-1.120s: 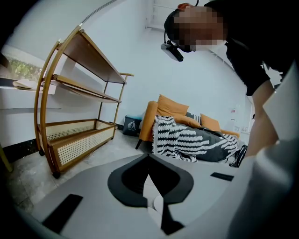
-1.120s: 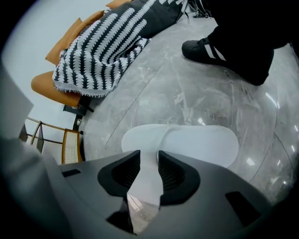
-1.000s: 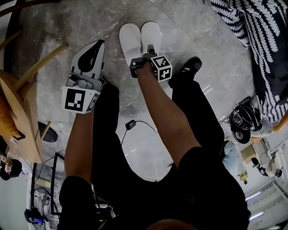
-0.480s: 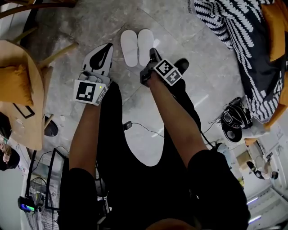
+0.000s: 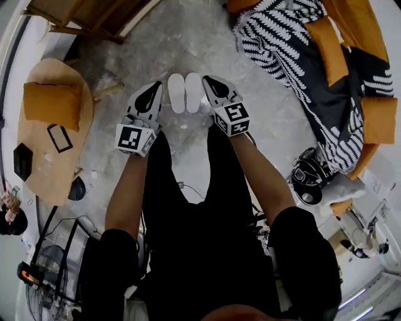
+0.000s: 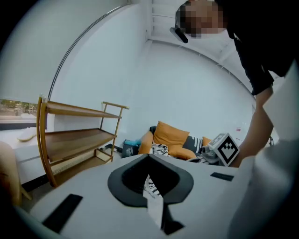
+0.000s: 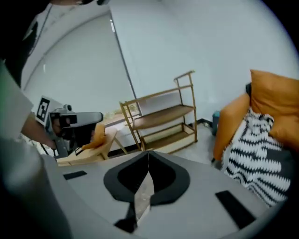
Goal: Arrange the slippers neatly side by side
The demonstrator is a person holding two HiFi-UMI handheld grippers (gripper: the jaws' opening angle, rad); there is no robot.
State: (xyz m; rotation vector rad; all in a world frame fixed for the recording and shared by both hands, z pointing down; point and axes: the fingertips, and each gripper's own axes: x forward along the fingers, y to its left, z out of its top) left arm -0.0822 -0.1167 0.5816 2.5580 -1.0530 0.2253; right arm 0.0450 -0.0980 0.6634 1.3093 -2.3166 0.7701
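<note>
Two white slippers [image 5: 177,93] [image 5: 193,91] lie side by side on the grey stone floor, toes pointing away from me, touching along their length. My left gripper [image 5: 154,88] hovers just left of them, well above the floor. The right gripper [image 5: 208,81] hovers just to their right. Both are shut with nothing between the jaws. Each gripper view looks out across the room, where the left gripper's tips [image 6: 148,156] and the right gripper's tips [image 7: 148,152] meet. Neither gripper view shows the slippers.
A wooden table [image 5: 37,157] bearing an orange cushion [image 5: 52,101] stands at the left. A wooden shelf rack [image 5: 94,15] is at the back. A sofa with a black-and-white throw [image 5: 301,56] and orange cushions fills the right. A cable [image 5: 188,188] lies near my feet.
The right gripper has come off the heel of the right slipper and shut. Both grippers and the head view have risen, so the slippers look smaller. The slippers have stayed together.
</note>
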